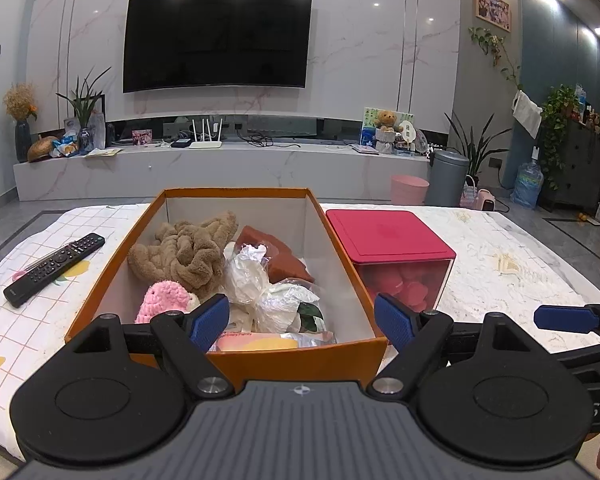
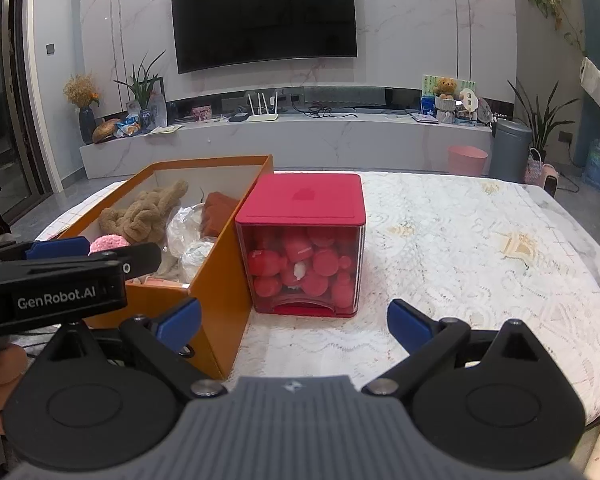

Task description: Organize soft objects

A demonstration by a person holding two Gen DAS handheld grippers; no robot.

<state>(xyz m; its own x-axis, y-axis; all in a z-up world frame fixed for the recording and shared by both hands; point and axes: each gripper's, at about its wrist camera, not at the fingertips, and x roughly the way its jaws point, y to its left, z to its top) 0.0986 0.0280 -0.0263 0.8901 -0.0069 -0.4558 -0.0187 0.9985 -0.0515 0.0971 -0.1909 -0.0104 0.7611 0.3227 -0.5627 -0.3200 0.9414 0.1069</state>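
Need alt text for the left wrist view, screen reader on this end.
Open left gripper hovers at the near end of an orange box holding a brown plush, a pink knitted toy and crumpled plastic bags. A red-lidded container sits right of the box, a remote left.

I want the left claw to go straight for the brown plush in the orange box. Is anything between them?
Nothing covers the brown plush. The open left claw hovers at the orange box near wall, with the pink knit toy and white plastic bags lying nearer, beside its path.
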